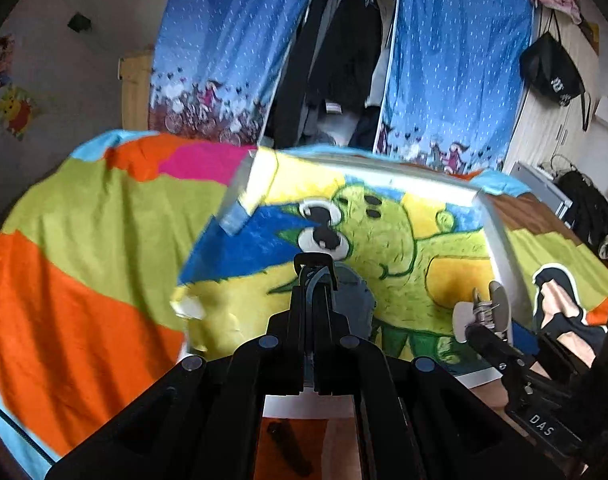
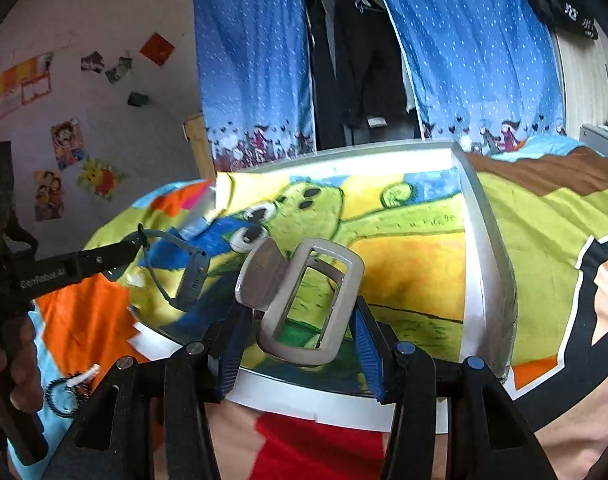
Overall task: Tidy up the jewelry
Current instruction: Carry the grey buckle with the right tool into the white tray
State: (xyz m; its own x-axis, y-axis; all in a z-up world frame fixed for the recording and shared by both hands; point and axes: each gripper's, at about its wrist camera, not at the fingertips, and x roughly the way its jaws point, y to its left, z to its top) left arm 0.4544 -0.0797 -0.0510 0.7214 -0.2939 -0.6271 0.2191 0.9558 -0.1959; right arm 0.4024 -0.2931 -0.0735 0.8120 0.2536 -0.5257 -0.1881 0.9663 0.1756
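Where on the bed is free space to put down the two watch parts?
The painting between its white frame edges is bare, and the orange blanket left of it. Crowded: the near-left corner, with the spiky bracelet.

You have two grippers in play: the left gripper pinches one grey-blue watch by its strap, and the right gripper carries one silver watch frame between its pads. One framed drawing of a green cartoon animal lies on one bright patchwork blanket. Behind it you see two blue curtains, parted over dark clothes. One black bag hangs at the right. One small white clip lies on the blanket.
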